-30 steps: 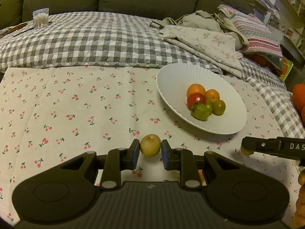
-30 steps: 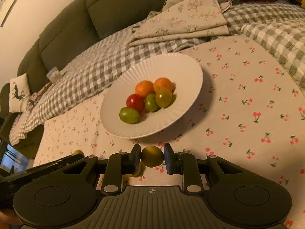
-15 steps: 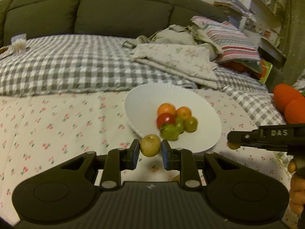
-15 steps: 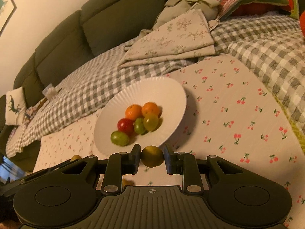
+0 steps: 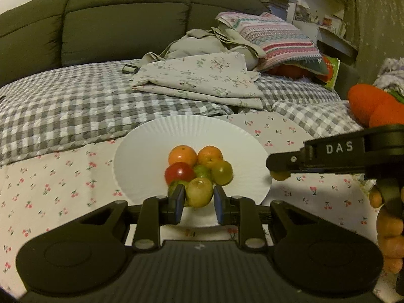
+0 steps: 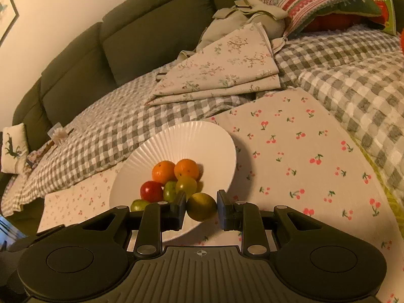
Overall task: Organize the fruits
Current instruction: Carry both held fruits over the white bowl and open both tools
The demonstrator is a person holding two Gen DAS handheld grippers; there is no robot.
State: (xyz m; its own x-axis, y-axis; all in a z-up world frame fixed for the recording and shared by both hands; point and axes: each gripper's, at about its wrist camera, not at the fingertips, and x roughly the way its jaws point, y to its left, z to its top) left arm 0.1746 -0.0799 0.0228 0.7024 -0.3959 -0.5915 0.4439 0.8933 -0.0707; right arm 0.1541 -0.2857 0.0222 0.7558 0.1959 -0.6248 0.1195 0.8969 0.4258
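Black left gripper [image 5: 196,200], blue pads, "DAS" lettering

My black left claw [image 5: 198,203] gripped a yellow-green fruit [image 5: 199,192] over the white ribbed plate [image 5: 141,156]; two oranges [image 5: 182,155], a red tomato [image 5: 179,173], cherry-print cloth [image 5: 63,176], grey gingham blanket [image 5: 75,106].

Dark olive sofa [image 5: 126,25] at back w/ gingham blanket [image 5: 63,106]; bookshelves [image 5: 328,12] right, framed pics [image 6: 7,12] on cream wall, dim warm light.

A home living room: a dark green sofa [image 5: 126,25], a gingham blanket [image 5: 63,108], folded linens [image 5: 202,78], patterned cushions [image 5: 275,38] and cluttered bookshelves [image 5: 325,22].
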